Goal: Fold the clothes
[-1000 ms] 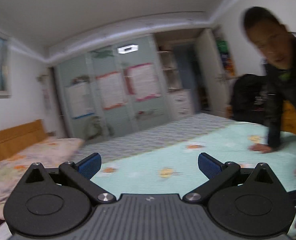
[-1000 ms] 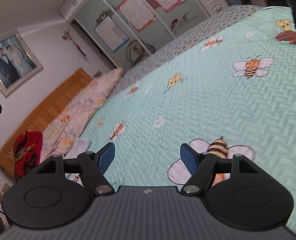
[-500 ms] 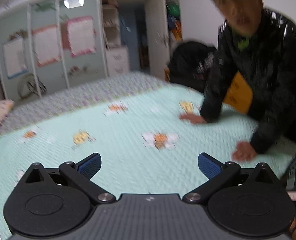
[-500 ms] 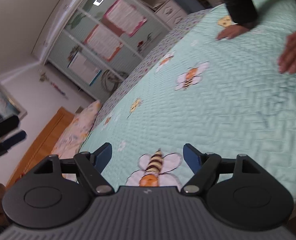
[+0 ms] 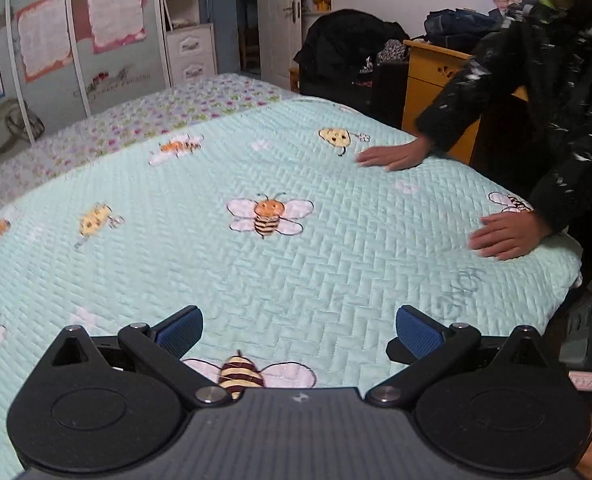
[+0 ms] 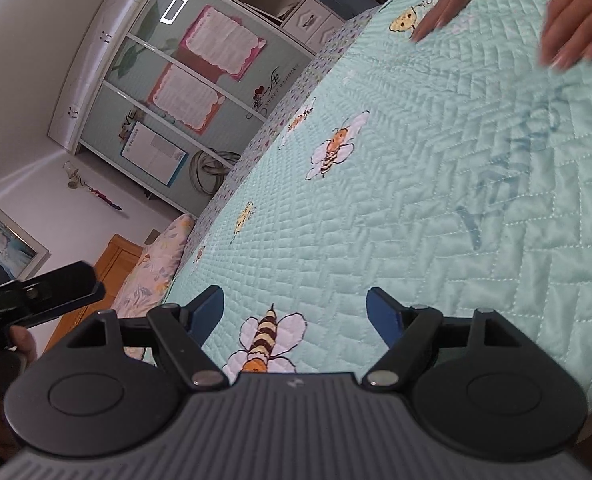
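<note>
Both grippers hang over the near edge of the bed, and neither has anything in it. The left gripper (image 5: pixel 298 326) has its jaws spread wide with only the pale green quilted bedspread (image 5: pixel 336 240) showing between the blue pads; the right gripper (image 6: pixel 296 312) is likewise wide open and empty, over an embroidered bee (image 6: pixel 266 340) at lower centre of its view.

I can see no garment laid out for folding. The only cloth within reach is the bee-patterned bedspread, which fills the middle of both views and lies flat on the bed. Across from the grippers, at the right of the left wrist view, a second person in a dark jacket presses one hand (image 5: pixel 392 156) and the other hand (image 5: pixel 504 236) flat on it.

If this spread is what gets folded, I'd judge it soft but thick and fairly heavy, its stitched surface limp rather than stiff. The sensible hold would be the near hem or corners, pinching a full fold.
</note>
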A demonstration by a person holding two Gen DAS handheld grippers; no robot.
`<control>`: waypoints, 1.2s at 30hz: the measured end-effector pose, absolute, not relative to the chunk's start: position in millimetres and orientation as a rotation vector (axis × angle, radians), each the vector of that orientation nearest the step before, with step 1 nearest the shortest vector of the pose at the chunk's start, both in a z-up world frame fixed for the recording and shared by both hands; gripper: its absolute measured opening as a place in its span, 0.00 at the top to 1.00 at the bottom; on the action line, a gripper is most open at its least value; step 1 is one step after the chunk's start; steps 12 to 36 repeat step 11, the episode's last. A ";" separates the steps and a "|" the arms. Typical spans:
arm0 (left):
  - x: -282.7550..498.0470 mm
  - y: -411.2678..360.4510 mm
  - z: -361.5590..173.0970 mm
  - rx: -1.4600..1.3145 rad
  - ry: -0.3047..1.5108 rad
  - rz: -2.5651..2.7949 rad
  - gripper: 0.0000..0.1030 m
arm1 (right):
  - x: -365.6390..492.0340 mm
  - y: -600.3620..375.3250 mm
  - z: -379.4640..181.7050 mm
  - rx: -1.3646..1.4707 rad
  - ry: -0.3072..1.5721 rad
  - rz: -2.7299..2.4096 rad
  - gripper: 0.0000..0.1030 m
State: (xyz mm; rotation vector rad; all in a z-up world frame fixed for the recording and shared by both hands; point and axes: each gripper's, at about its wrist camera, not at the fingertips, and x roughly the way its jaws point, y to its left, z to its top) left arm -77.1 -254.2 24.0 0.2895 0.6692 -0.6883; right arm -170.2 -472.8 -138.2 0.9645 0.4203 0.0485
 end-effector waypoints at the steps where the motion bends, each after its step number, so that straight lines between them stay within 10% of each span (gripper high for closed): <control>1: -75.4 -256.9 21.7 0.288 0.671 -0.691 0.01 | -170.9 -473.9 -140.5 0.970 0.420 0.044 0.23; 36: -70.7 -296.0 -3.8 0.404 0.686 -0.675 0.01 | -175.5 -483.2 -154.8 0.986 0.402 0.047 0.23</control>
